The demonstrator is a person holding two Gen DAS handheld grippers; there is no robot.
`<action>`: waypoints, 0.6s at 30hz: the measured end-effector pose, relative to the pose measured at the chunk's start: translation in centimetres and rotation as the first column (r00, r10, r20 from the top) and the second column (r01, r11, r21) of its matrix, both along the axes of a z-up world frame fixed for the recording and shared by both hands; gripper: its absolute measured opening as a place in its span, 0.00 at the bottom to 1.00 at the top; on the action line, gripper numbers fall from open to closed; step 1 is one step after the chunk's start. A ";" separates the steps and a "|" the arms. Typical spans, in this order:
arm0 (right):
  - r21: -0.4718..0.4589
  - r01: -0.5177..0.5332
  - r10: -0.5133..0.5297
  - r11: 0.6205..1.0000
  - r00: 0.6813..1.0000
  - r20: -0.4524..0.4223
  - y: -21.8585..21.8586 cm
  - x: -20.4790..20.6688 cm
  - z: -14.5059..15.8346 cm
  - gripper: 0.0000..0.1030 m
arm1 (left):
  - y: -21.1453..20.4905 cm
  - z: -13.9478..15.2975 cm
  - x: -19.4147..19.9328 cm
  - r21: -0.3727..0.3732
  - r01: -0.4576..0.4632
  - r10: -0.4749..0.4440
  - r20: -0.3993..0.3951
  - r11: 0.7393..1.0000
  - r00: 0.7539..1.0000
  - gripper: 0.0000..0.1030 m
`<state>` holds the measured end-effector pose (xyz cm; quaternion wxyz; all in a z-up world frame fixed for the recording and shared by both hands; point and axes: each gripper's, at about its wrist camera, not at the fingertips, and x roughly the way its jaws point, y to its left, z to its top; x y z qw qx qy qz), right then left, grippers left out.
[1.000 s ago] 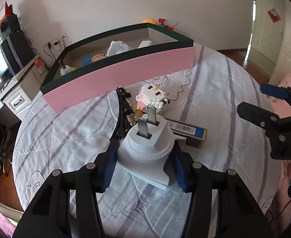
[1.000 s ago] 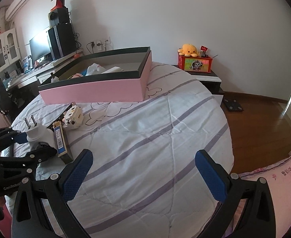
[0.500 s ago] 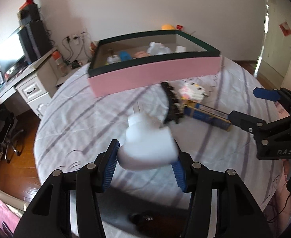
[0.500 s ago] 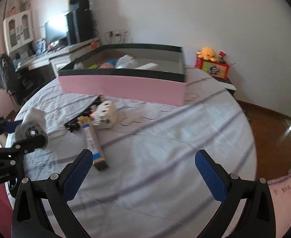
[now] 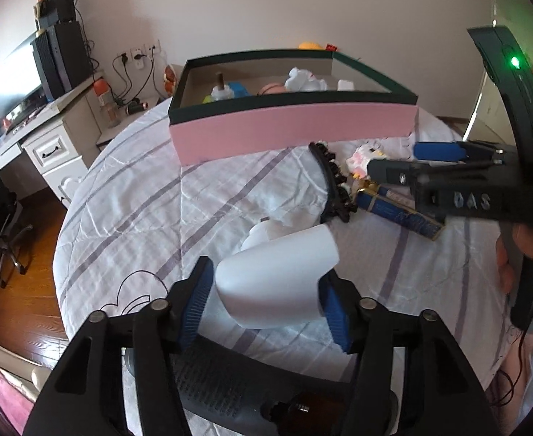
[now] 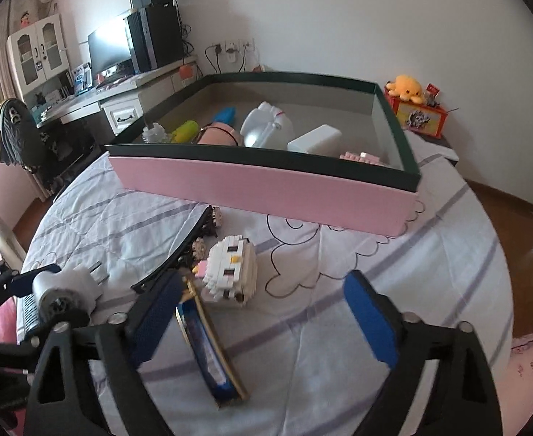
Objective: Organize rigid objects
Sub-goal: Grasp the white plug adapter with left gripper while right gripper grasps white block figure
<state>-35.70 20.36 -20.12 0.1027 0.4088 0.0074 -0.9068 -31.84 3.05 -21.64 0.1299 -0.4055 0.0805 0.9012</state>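
My left gripper [image 5: 266, 301] has its blue pads against a white plug adapter [image 5: 277, 283], which lies on its side between them above the bedspread; the jaws are opening. The right wrist view shows the same plug [image 6: 66, 287] at far left. My right gripper [image 6: 262, 316] is open and closing, low over the bed. A long blue box [image 6: 208, 348] lies between its fingers near the left pad, untouched. A white block-built toy [image 6: 231, 272] sits just ahead, with a black hair clip [image 6: 179, 250] to its left. Behind stands the pink box [image 6: 266, 189] with a dark green rim, holding several objects.
A desk [image 5: 44, 134] with a monitor and speakers stands left of the bed. An orange plush [image 6: 408, 89] sits on a red box at the back right. Wooden floor [image 5: 19, 290] shows past the bed's edges. A hand [image 5: 531, 250] holds the right gripper's handle.
The left gripper has carried the plug leftward, and the plug has tipped from prongs-up onto its side. The right gripper has swung over the blue box and block toy, its jaws narrower.
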 end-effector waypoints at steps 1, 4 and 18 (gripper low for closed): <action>-0.005 -0.005 0.006 1.000 1.000 0.010 0.0 -0.4 -0.2 0.66 | -0.1 -0.2 -0.1 0.005 0.003 -0.003 0.005 1.000 1.000 0.65; -0.020 -0.033 0.033 0.999 0.999 0.041 -0.2 -1.1 -0.7 0.56 | -0.3 -0.4 -0.4 0.012 0.004 -0.004 0.013 1.000 1.000 0.68; -0.034 -0.028 0.029 0.999 0.999 0.018 3.0 0.1 -0.6 0.34 | 0.7 -0.9 -0.8 0.025 0.058 -0.058 0.008 0.998 0.998 0.46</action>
